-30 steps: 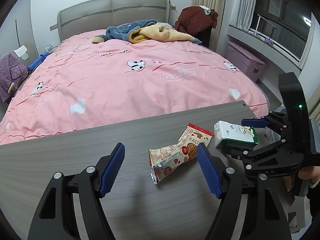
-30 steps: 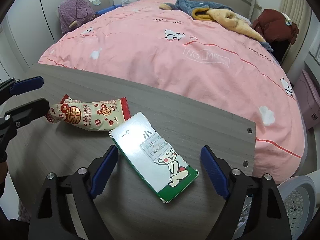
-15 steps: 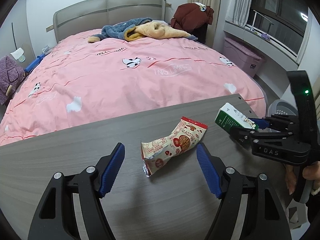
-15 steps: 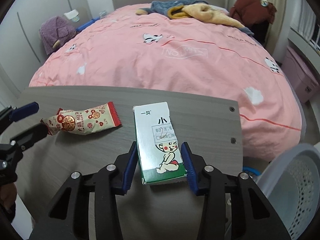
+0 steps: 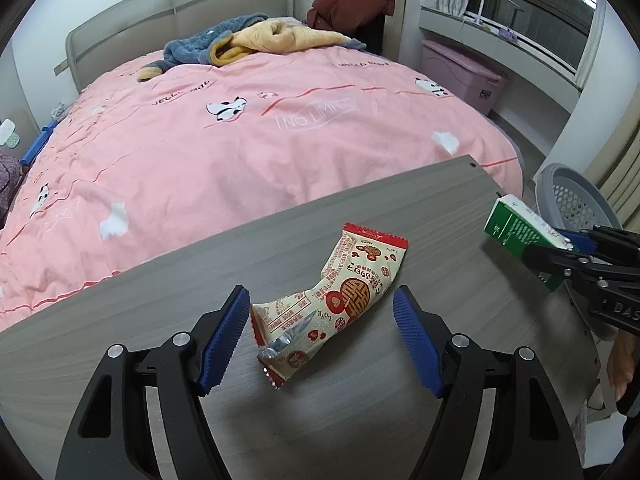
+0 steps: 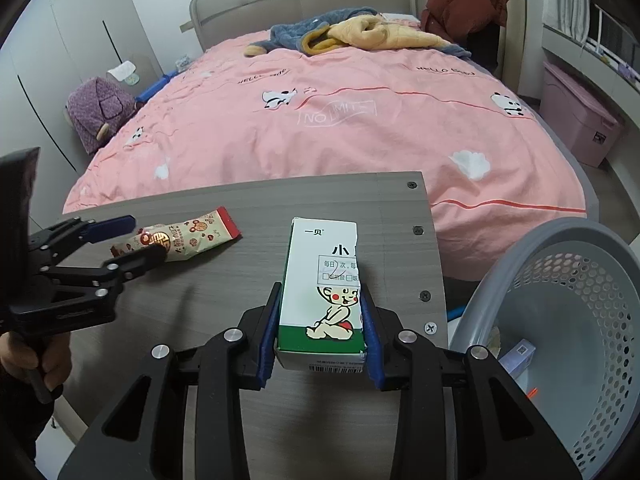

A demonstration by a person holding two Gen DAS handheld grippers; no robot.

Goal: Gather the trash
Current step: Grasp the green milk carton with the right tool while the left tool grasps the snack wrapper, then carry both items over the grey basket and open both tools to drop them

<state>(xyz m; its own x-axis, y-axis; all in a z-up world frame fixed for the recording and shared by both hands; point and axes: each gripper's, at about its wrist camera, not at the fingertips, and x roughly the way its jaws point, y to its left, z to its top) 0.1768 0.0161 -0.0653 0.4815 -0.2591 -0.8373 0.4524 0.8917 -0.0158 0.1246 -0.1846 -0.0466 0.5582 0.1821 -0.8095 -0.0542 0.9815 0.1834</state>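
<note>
A red-and-cream snack wrapper [image 5: 340,300] lies crumpled on the grey table [image 5: 160,320]. My left gripper [image 5: 319,292] hovers over it, open, a blue pad on each side and neither touching it. In the right wrist view the same wrapper [image 6: 192,238] lies under the left gripper [image 6: 146,238]. A white-and-green carton with a cartoon child [image 6: 324,280] sits between the pads of my right gripper [image 6: 320,292], whose jaws are closing and press on both its sides. The carton [image 5: 516,228] is lifted off the table near its right edge, next to a grey perforated basket [image 6: 560,232].
A small blue-and-white box [image 6: 518,354] lies inside the basket. Beyond the table stands a bed with a pink cover [image 5: 240,140] and piled clothes [image 5: 256,36]. A pink storage bin [image 5: 460,68] stands by the window. A person's hand [image 6: 36,360] holds the left gripper's handle.
My right gripper closed on the carton, lifted it off the table and carried it right toward the basket. My left gripper moved in over the wrapper, which now lies between its fingers.
</note>
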